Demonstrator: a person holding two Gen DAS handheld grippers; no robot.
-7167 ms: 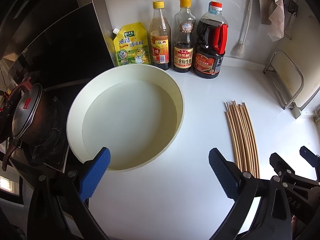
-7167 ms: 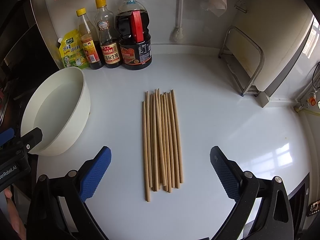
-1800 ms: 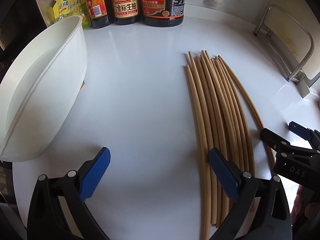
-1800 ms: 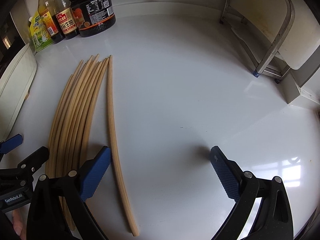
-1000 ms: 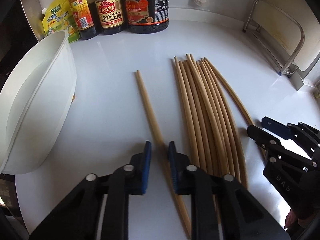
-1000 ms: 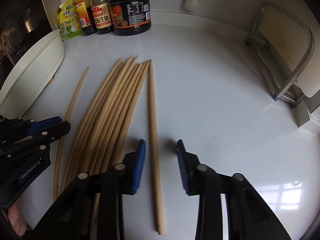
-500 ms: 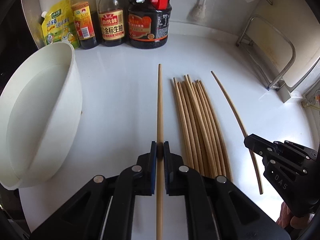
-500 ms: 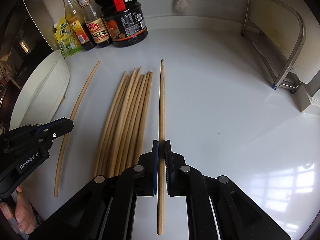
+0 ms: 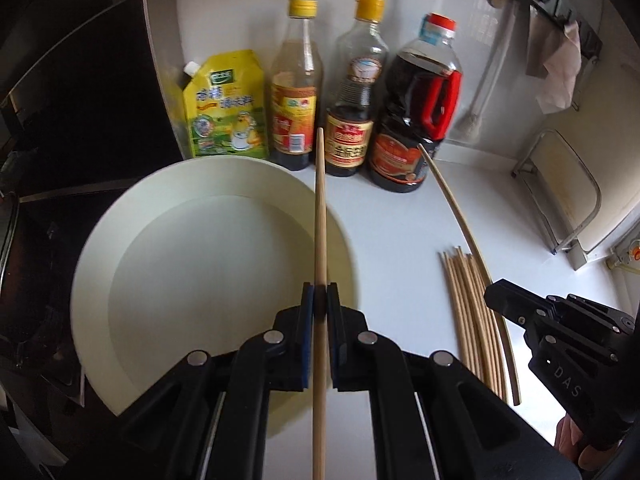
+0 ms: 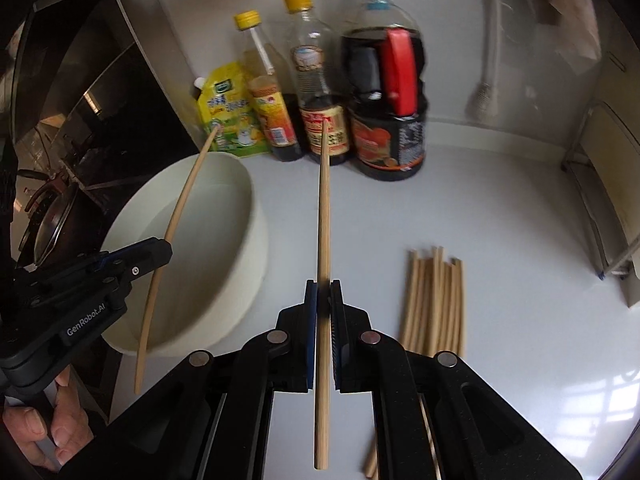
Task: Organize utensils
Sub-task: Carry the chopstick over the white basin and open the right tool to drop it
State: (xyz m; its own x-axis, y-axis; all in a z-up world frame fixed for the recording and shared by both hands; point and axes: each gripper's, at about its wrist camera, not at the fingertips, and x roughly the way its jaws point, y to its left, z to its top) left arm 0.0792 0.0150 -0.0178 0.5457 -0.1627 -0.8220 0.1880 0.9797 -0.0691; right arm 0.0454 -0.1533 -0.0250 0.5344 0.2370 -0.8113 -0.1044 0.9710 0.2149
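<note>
My left gripper (image 9: 319,295) is shut on one wooden chopstick (image 9: 320,216), held in the air over the right part of the white basin (image 9: 120,264). My right gripper (image 10: 323,290) is shut on another chopstick (image 10: 324,208), raised above the counter just right of the basin (image 10: 244,208). Each gripper shows in the other's view: the right gripper (image 9: 494,292) at the right edge with its chopstick (image 9: 460,220), the left gripper (image 10: 162,252) at the left with its chopstick (image 10: 180,208). A bundle of several chopsticks (image 10: 436,300) lies on the white counter, also in the left wrist view as a bundle (image 9: 472,312).
A yellow pouch (image 9: 226,108), two yellow-capped bottles (image 9: 296,88) and a large dark soy bottle (image 9: 416,120) stand along the back wall. A metal rack (image 9: 560,200) stands at the right. A black stove with a pot (image 10: 48,216) lies left of the basin. A person's hand (image 10: 48,432) holds the left gripper.
Both grippers, each shut on a chopstick, have risen and moved left toward the basin. The left chopstick now hangs over the basin; the bundle stays on the counter.
</note>
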